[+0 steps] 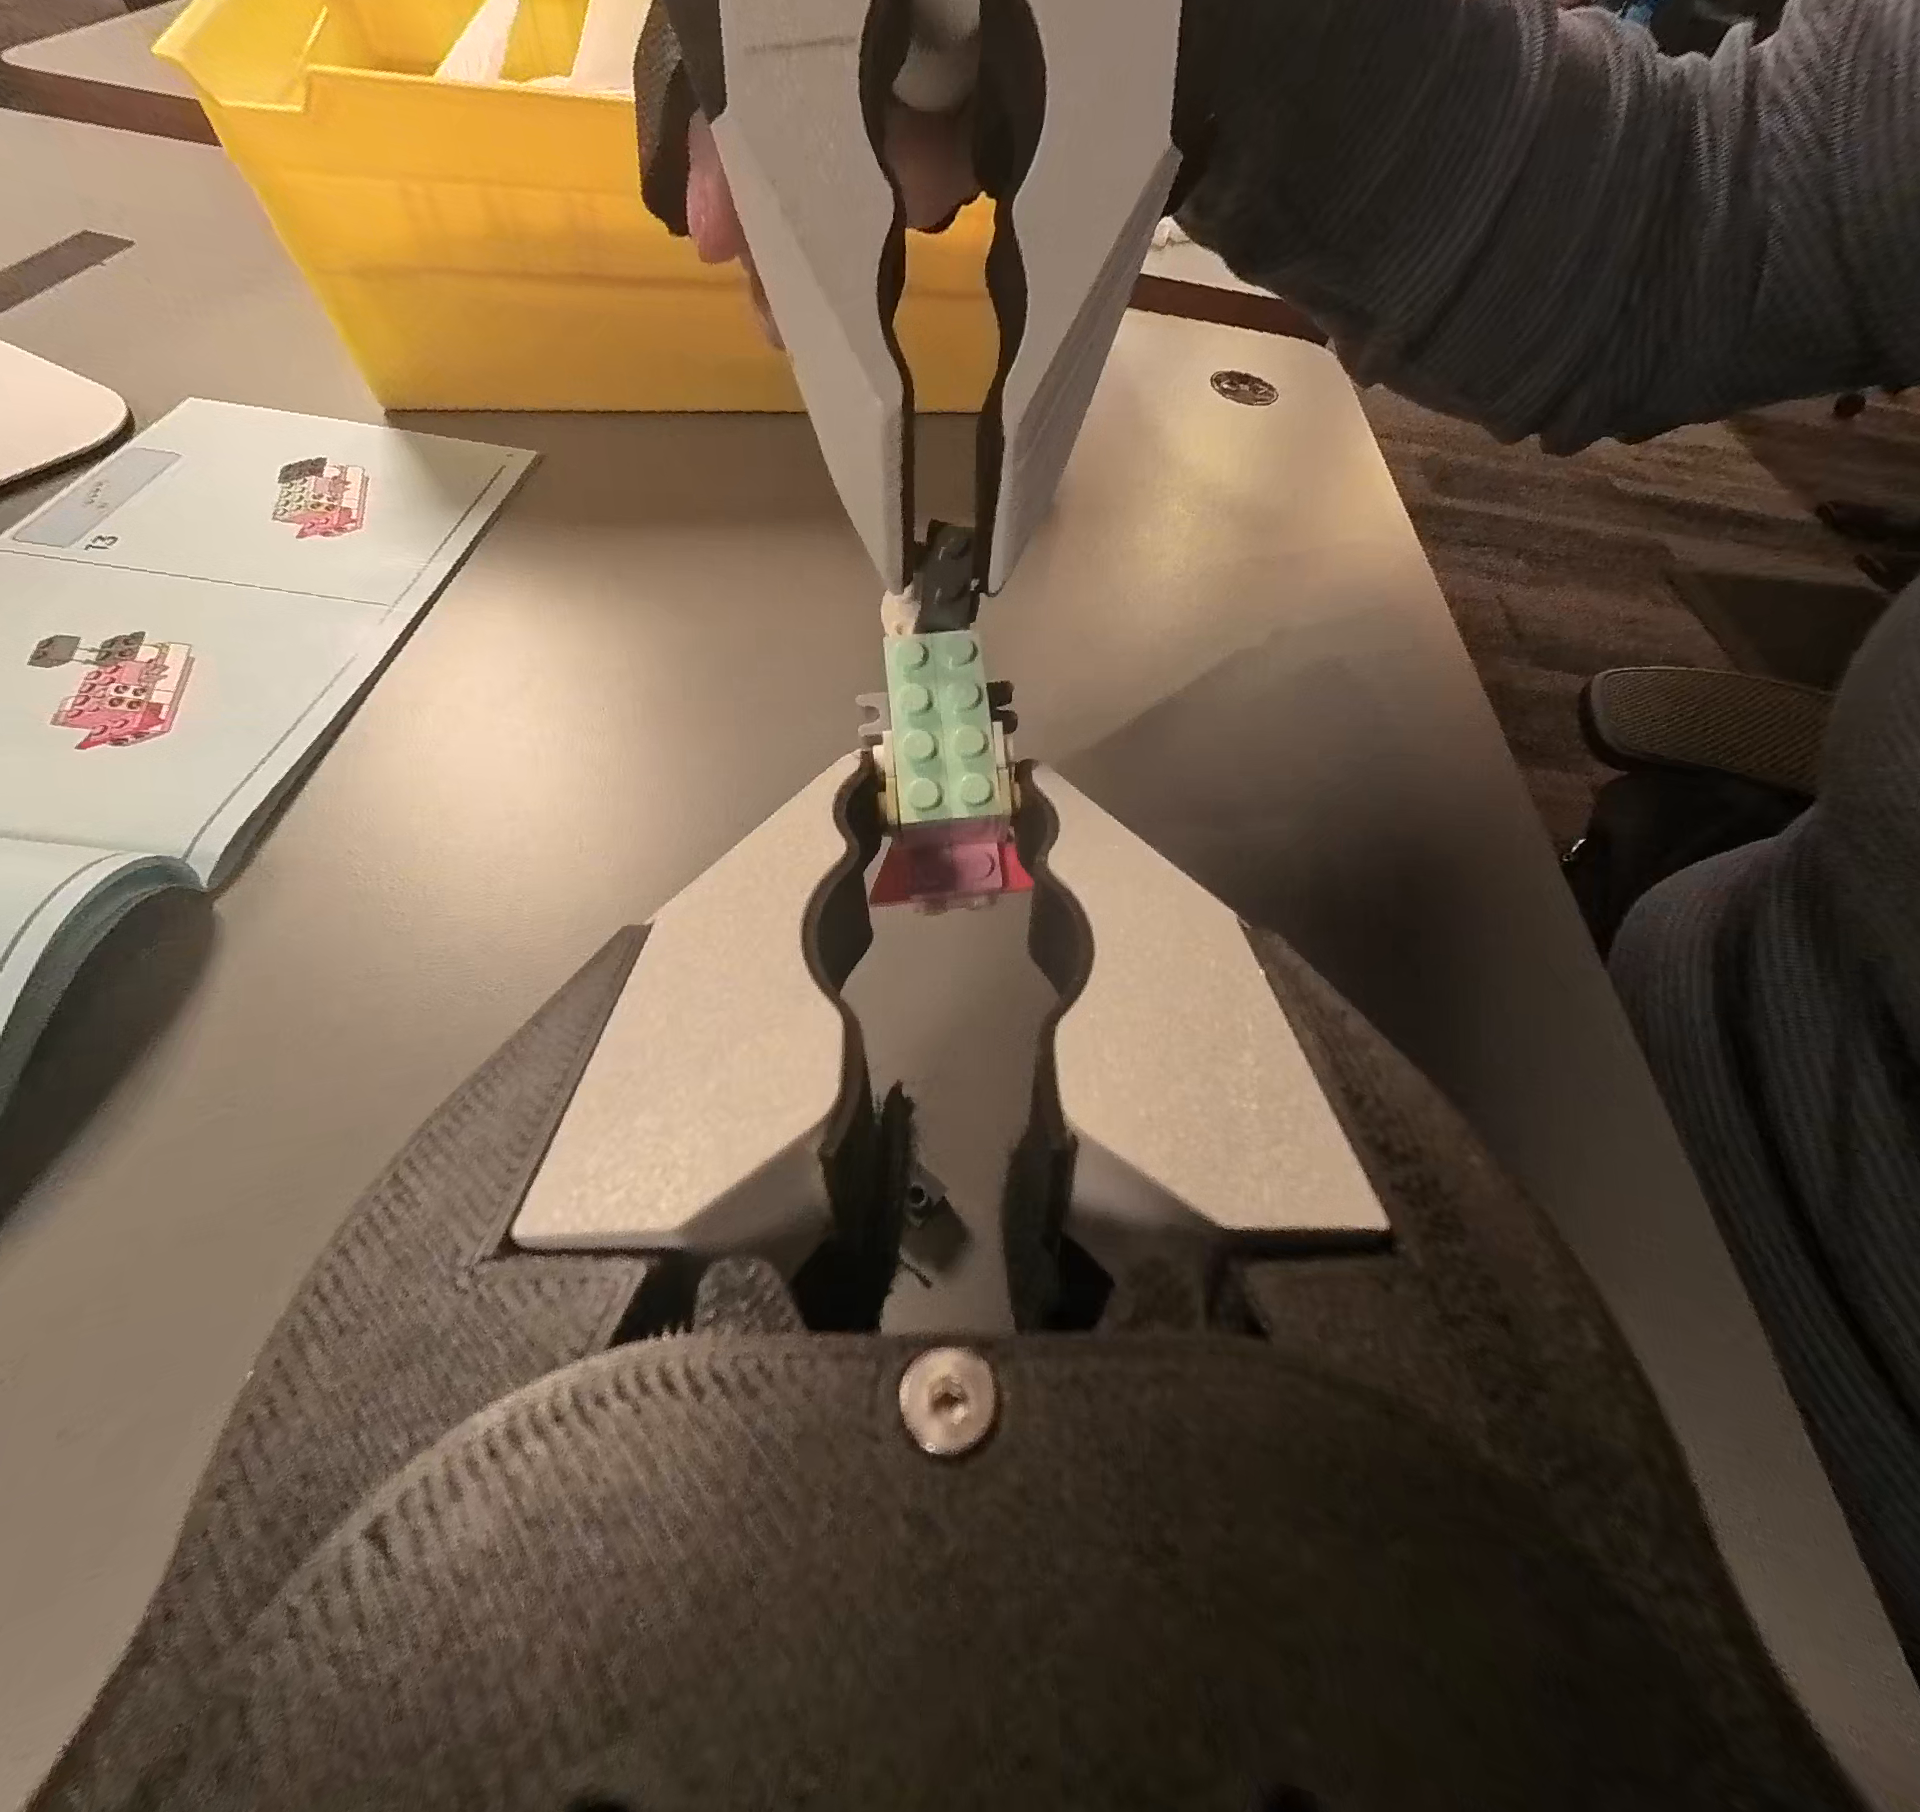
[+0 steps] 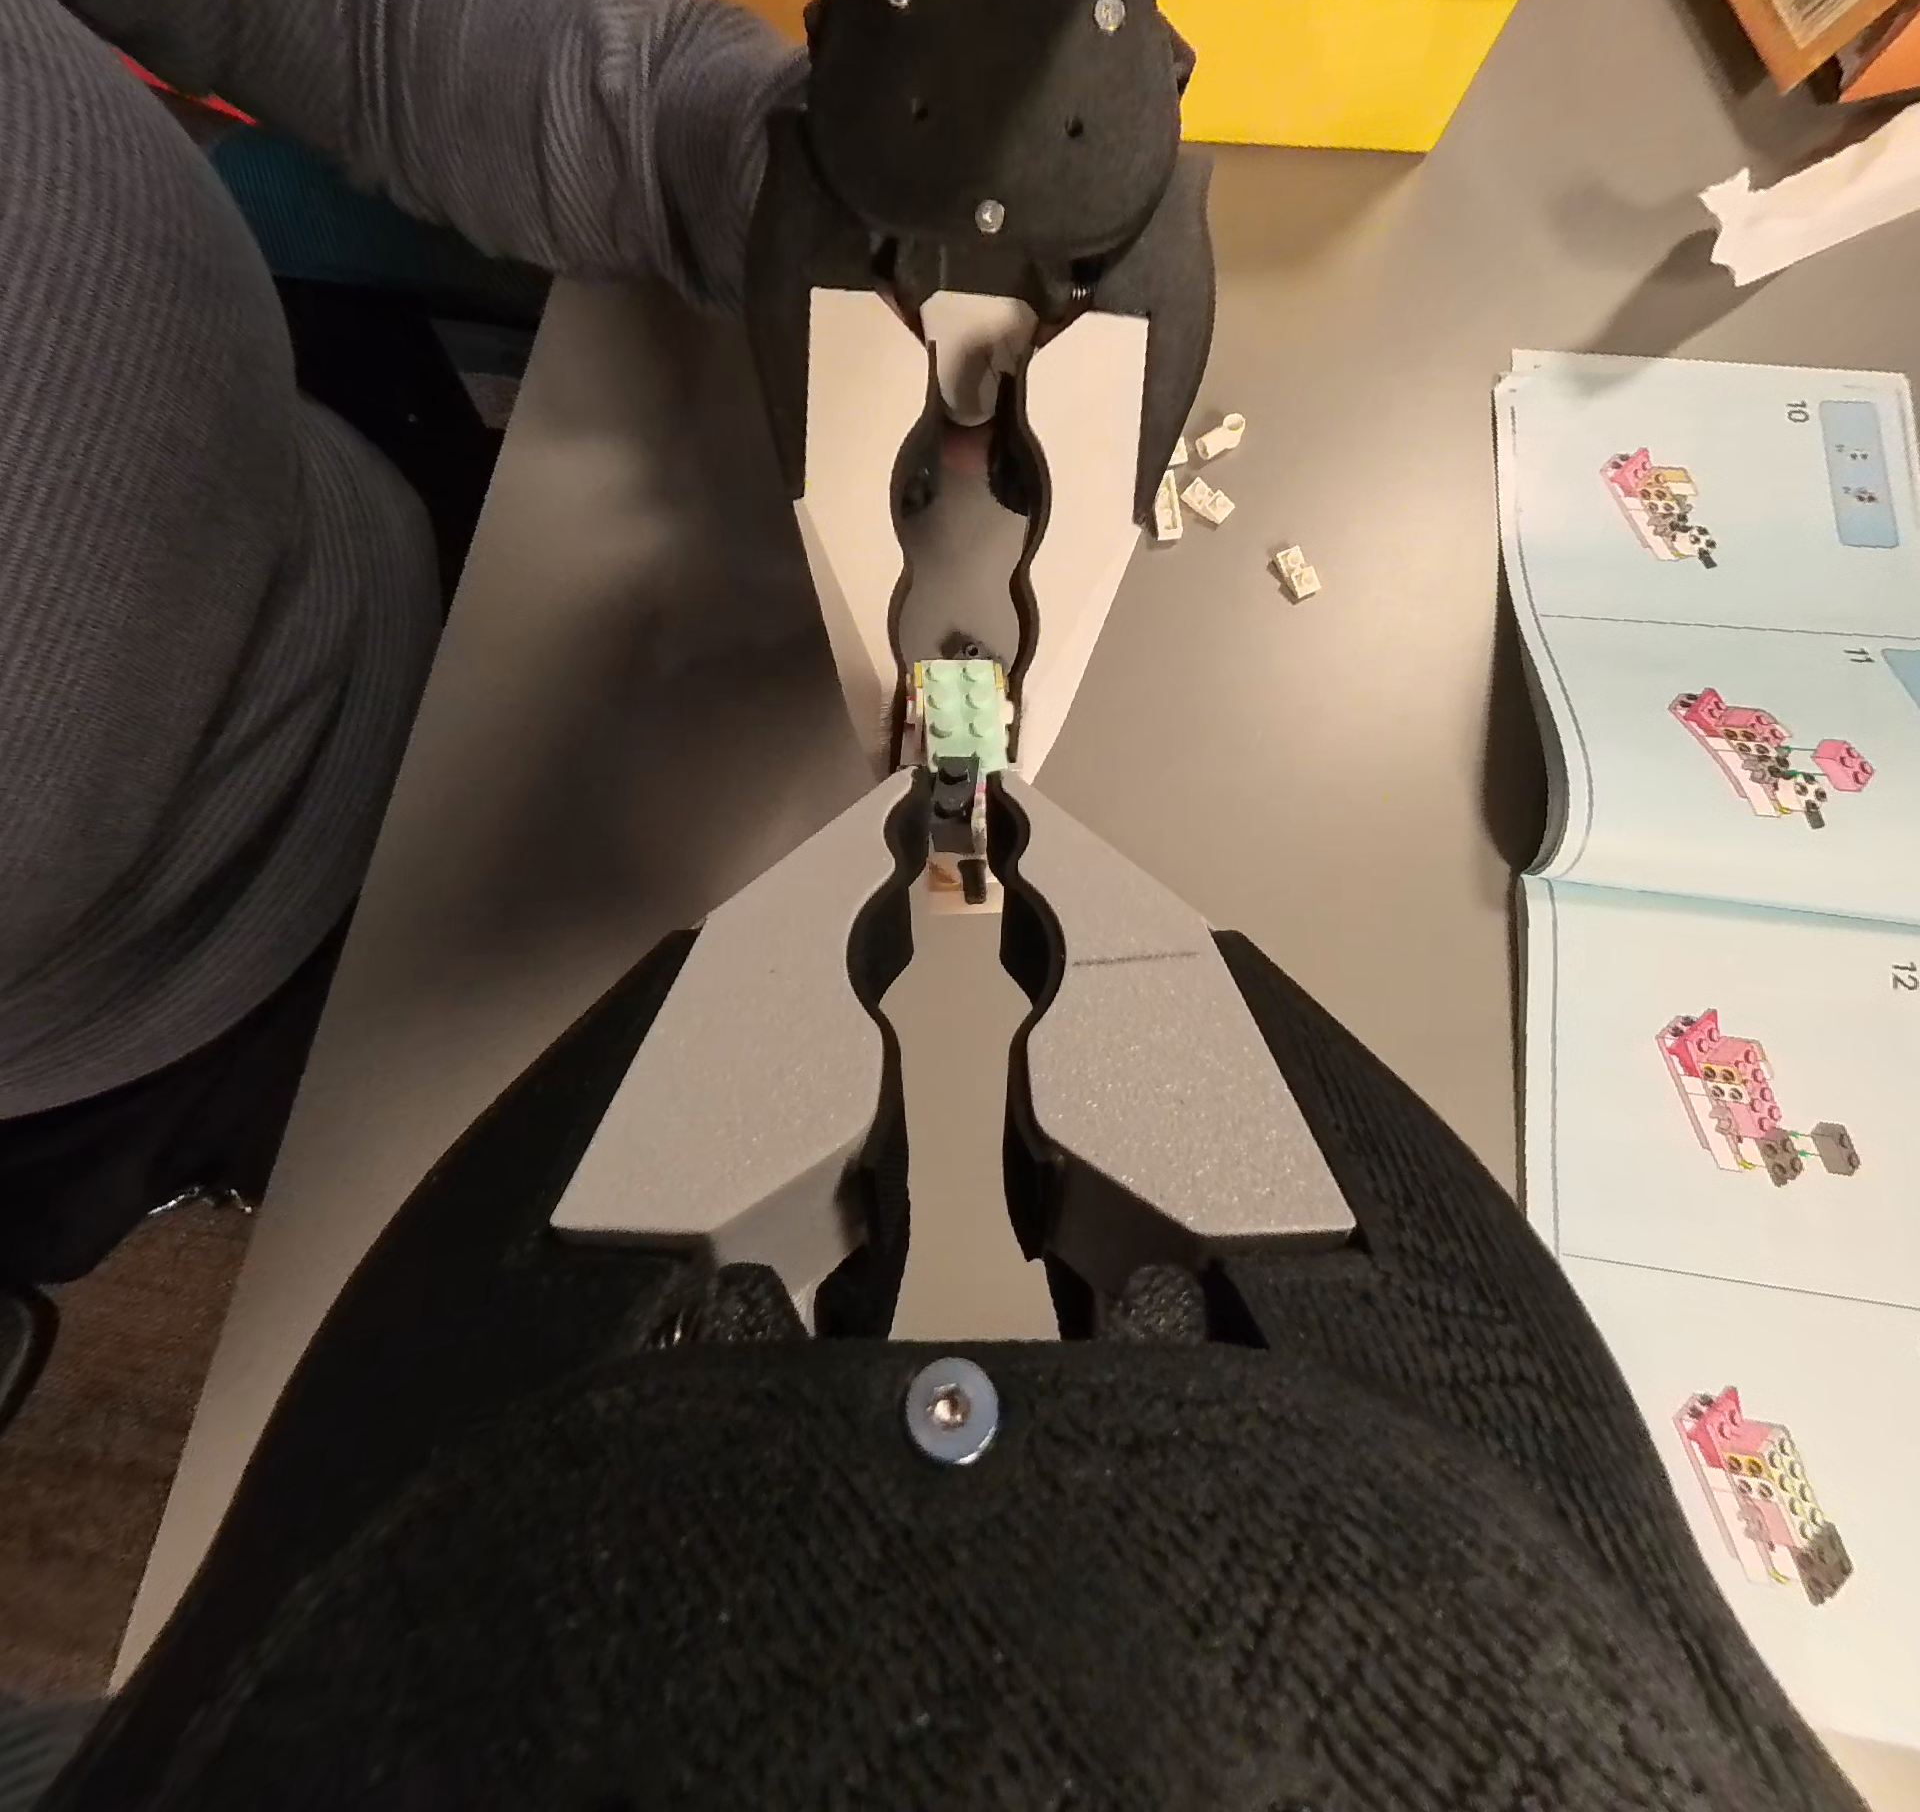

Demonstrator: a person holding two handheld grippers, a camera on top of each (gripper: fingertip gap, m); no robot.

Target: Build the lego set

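Left hand-held gripper (image 1: 940, 796) clamps the brick model (image 1: 948, 734) by its mint-topped end, held above the desk (image 1: 582, 723). Right hand-held gripper (image 2: 951, 806) pinches the black piece (image 2: 948, 812) at the model's far end. Step looks like seating it; needs straight, aligned pressure.

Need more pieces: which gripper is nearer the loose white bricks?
Left. The left gripper sits right alongside the white bricks; the right gripper faces it, farther off.

Yellow bin (image 1: 499, 235), open instruction booklet (image 2: 1714, 827), loose white bricks (image 2: 1210, 495).
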